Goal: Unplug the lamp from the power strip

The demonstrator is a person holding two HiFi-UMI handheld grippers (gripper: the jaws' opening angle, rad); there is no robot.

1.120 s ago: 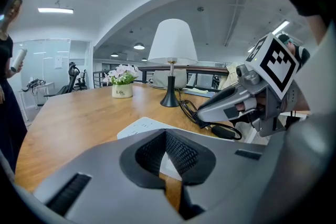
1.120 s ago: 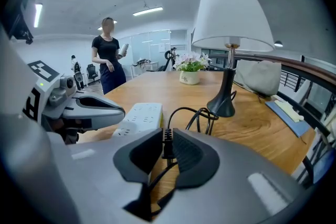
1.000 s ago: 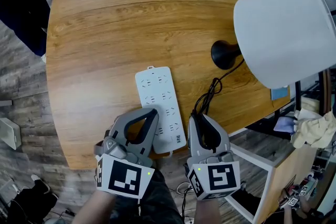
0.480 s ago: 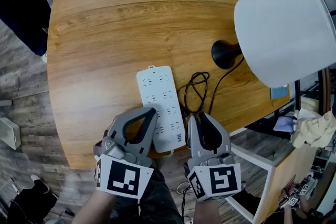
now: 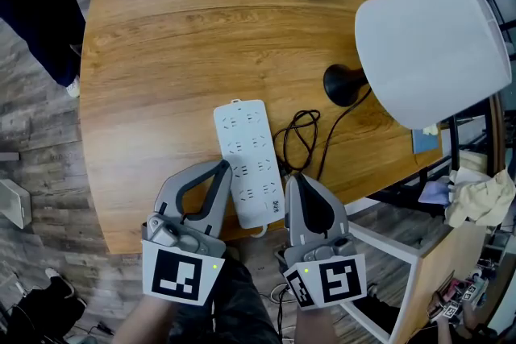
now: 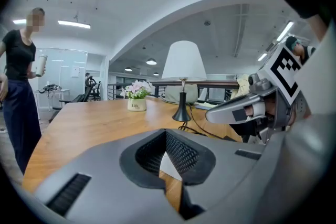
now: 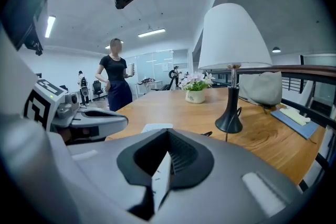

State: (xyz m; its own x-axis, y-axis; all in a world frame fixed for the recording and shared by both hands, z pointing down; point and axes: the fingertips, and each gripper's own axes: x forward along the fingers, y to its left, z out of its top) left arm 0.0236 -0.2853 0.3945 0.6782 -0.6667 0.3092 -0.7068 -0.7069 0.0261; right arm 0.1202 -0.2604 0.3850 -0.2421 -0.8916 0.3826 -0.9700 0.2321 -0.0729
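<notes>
The left gripper [image 5: 219, 167] and right gripper [image 5: 297, 180] flank the power strip [image 5: 248, 161] at the counter [image 5: 161, 52] edge, jaws closed, empty. The lamp [image 5: 427, 44] cord [image 5: 300, 137] lies looped just beside the strip.

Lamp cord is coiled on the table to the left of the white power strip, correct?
Not left. The head view shows the black cord coiled on the table to the right of the white power strip, between the strip and the lamp's base.
</notes>
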